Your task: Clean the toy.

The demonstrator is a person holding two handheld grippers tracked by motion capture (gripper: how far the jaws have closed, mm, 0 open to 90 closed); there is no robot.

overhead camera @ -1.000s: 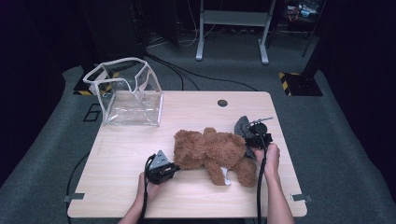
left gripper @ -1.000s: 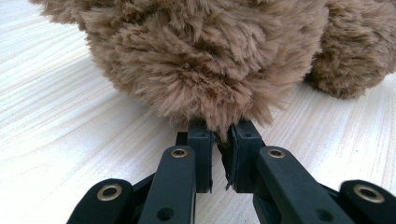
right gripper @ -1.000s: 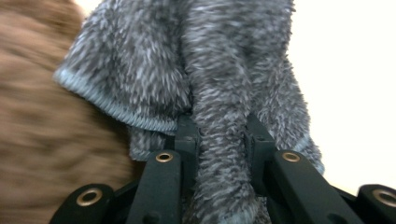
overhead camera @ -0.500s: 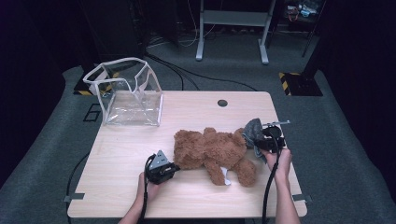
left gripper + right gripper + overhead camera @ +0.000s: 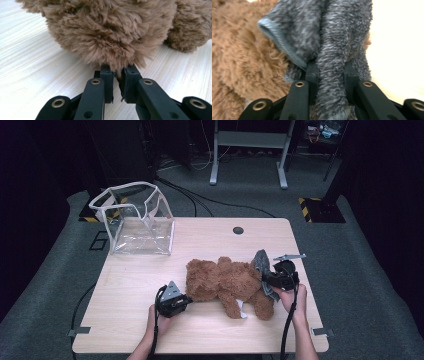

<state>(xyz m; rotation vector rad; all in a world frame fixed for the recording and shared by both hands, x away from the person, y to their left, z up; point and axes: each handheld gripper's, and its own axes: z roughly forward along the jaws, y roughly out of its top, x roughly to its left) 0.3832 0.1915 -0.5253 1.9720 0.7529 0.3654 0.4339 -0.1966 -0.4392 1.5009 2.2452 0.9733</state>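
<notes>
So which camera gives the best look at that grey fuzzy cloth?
The right gripper view: the grey cloth hangs close up, pinched by the right gripper, its pile and pale hem plain. The high view shows it small, beside the brown teddy bear. The left gripper view shows the bear's fur.

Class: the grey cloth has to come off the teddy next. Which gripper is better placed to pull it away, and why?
Right. The right gripper is shut on the grey cloth; the left gripper only pinches the teddy's fur.
</notes>
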